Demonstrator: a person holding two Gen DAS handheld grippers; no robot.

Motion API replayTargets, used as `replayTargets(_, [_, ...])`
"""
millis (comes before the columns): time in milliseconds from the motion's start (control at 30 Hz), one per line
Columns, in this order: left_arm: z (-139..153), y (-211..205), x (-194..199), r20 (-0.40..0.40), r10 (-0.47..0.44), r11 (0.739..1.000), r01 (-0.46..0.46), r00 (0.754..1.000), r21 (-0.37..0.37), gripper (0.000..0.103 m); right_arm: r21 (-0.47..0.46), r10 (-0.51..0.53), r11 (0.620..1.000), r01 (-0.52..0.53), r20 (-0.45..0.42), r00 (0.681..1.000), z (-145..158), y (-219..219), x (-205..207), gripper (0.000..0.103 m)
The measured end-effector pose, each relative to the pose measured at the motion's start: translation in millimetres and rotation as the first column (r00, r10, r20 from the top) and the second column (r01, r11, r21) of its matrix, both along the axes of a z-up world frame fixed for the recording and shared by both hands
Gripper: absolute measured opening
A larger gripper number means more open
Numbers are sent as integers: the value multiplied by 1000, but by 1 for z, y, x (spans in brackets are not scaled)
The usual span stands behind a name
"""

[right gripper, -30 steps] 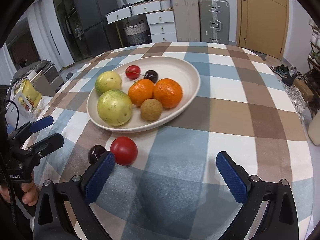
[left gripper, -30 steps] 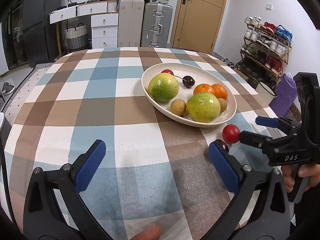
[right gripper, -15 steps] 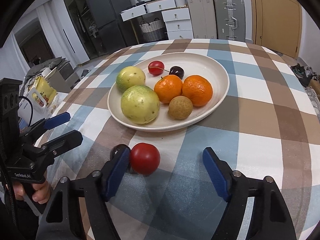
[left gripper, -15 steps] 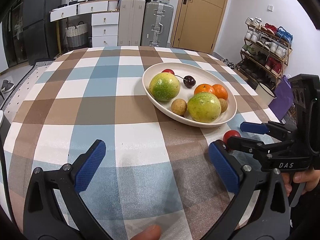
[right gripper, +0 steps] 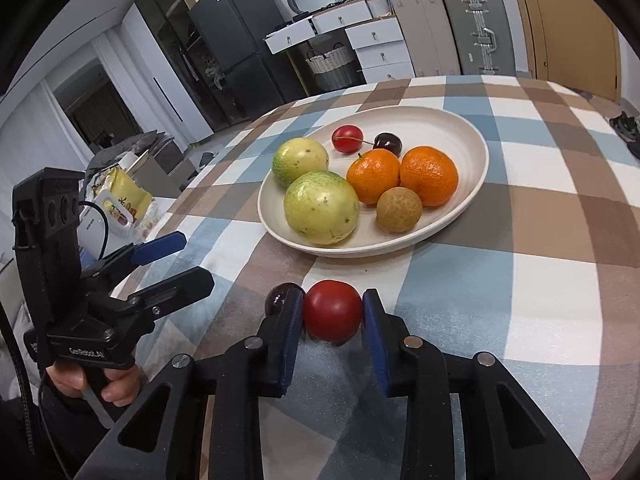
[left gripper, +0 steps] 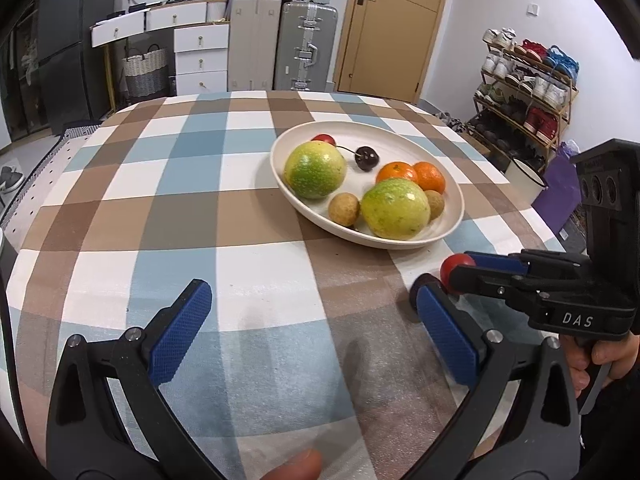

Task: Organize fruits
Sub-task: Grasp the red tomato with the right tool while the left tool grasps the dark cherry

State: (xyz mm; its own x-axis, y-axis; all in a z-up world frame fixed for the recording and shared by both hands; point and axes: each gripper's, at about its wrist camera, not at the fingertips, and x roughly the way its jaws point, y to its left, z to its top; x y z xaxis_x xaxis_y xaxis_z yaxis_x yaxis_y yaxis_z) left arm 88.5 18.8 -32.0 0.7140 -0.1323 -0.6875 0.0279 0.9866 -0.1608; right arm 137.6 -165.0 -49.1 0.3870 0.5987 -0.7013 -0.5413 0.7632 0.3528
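Near the bench's (right gripper: 540, 280) front edge, right gripper (right gripper: 333, 312), jaws just closing, clamps red cherry (right gripper: 333, 315). Left gripper (left gripper: 312, 320) gapes wide, empty.

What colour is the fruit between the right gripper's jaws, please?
Red fruit; right wrist view shows it best.

Wooden door (left gripper: 390, 26) in white wall. Left of the door: two suitcases (left gripper: 280, 44), white drawers (left gripper: 200, 56), woven basket (left gripper: 146, 72). Right of it: shoe rack (left gripper: 524, 92).
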Motion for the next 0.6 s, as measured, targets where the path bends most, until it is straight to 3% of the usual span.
replayTargets(167, [-4, -11, 5, -36, -39, 999, 38, 999, -28, 102, 16, -24, 1000, 24, 32, 999, 6, -14, -4, 31])
replayTargets(400, [-10, -37, 13, -67, -81, 996, 83, 994, 23, 102, 54, -69, 996, 68, 27, 997, 7, -31, 0, 31])
replayTargets(600, [-19, -56, 21, -118, -154, 986, 160, 981, 38, 79, 59, -65, 996, 63, 30, 997, 10, -33, -1, 31])
